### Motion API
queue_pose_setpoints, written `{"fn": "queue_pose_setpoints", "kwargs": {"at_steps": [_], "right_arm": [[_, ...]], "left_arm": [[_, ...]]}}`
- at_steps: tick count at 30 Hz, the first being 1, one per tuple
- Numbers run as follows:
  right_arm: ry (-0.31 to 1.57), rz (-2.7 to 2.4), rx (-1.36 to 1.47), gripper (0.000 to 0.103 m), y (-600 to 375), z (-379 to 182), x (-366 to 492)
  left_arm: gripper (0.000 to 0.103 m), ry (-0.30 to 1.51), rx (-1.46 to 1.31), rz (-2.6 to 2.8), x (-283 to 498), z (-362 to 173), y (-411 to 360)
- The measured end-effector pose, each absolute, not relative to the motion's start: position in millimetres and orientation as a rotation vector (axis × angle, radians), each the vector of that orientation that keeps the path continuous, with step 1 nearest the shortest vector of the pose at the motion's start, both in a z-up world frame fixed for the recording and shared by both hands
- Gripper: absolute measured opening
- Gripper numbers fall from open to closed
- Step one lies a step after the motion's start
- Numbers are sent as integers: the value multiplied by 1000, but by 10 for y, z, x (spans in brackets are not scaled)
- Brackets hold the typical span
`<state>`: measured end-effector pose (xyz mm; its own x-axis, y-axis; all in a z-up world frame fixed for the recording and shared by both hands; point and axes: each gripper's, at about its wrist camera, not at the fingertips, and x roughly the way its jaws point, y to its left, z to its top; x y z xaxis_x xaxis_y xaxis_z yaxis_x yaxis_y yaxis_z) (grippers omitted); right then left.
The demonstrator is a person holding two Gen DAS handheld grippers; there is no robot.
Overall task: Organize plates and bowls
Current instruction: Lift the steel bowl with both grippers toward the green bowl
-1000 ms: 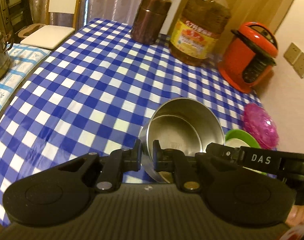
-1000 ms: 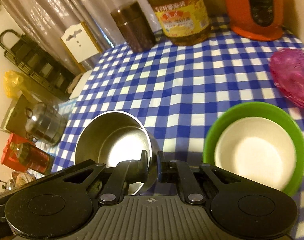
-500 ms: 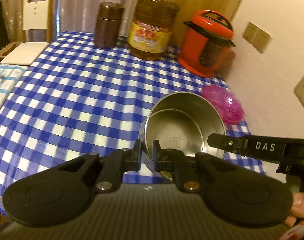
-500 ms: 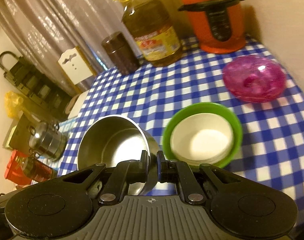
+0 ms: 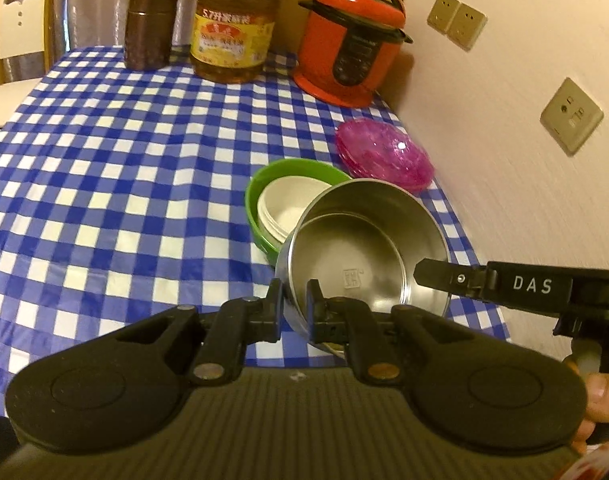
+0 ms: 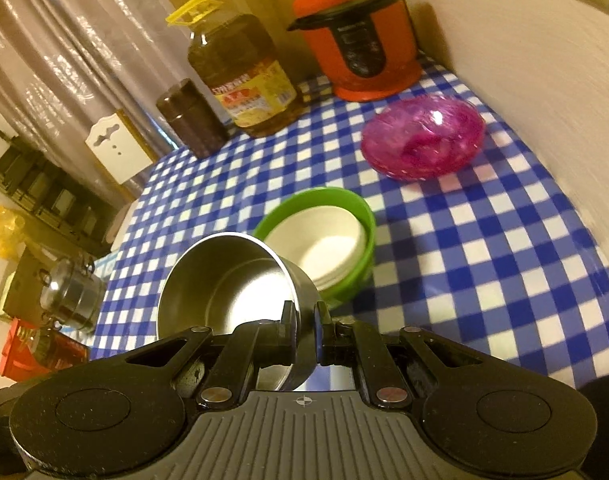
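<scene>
Steel bowl (image 5: pixel 364 256) between both claws

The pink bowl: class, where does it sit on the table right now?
In both views the pink bowl sits on the checked tablecloth near the wall, between the red cooker and the green bowl.

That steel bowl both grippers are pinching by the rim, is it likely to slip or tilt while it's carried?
The steel bowl looks rigid with thin walls, so probably light. Its polished wall is likely slippery under the left gripper and right gripper. Gripped at opposite rim edges, it could pivot and tilt if either grip loosens.
</scene>
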<state>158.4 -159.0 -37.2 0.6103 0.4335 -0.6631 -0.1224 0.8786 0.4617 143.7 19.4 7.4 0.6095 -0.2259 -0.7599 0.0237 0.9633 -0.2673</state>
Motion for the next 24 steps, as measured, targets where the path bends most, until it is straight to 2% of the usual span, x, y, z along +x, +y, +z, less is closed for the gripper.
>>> {"fn": "queue_pose_setpoints", "kwargs": {"at_steps": [24], "right_arm": [[871, 309, 432, 9, -1857, -497, 1588]], "left_arm": [[10, 935, -239, -177, 1530, -13, 46]]}}
